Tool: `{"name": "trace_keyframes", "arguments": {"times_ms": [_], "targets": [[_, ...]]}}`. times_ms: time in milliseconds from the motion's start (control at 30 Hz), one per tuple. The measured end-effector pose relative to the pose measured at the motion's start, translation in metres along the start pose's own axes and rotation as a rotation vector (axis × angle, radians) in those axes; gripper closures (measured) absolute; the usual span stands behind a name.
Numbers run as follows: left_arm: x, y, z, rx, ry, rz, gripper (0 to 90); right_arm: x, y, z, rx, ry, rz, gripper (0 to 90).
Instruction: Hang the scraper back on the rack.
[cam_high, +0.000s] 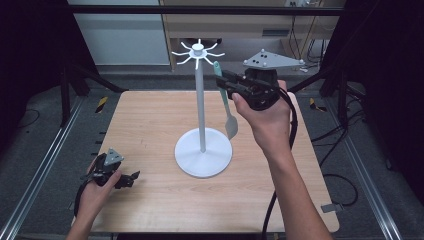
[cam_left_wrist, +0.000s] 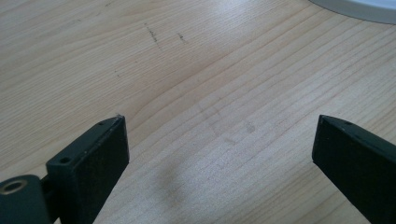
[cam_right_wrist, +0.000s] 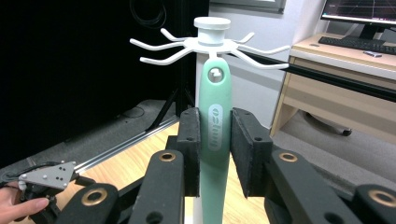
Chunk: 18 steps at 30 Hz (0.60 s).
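Spatula (cam_high: 226, 102), mint-green with a grey blade, hung upright in the air at about 3 o'clock of the white rack's pole (cam_high: 200, 105), just beside it and well above the table (cam_high: 150, 125). Right tool (cam_high: 223, 82) was clamped on the upper handle, both black pads pressed flat against its sides. In the right gripper view the handle (cam_right_wrist: 215, 135) stood between the pads, its hanging hole just under the hook ring (cam_right_wrist: 212, 46) at the rack's top; whether the hole had caught a hook could not be told. The blade pointed down, over the round white base (cam_high: 203, 152) at roughly its 2 o'clock edge and clear of it.

Left tool (cam_high: 131, 178) rested low over the table at about 8 o'clock of the base, well apart from it. Its jaws stood wide apart with bare wood between them in the left gripper view (cam_left_wrist: 219, 154), holding and touching nothing.
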<state>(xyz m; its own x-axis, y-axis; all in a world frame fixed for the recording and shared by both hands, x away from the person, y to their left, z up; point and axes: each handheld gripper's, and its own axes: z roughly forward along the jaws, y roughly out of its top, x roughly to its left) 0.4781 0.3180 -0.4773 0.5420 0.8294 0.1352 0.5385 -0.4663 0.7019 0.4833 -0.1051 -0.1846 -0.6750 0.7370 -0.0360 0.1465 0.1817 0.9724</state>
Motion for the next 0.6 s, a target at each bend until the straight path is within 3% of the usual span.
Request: {"name": "trace_keyframes", "arguments": {"times_ms": [600], "targets": [[-0.0003,0.0003,0.0002,0.001,-0.001,0.003,3.6,-0.0007,0.0012,0.0105,0.016,0.003,0.003,74.1]]}}
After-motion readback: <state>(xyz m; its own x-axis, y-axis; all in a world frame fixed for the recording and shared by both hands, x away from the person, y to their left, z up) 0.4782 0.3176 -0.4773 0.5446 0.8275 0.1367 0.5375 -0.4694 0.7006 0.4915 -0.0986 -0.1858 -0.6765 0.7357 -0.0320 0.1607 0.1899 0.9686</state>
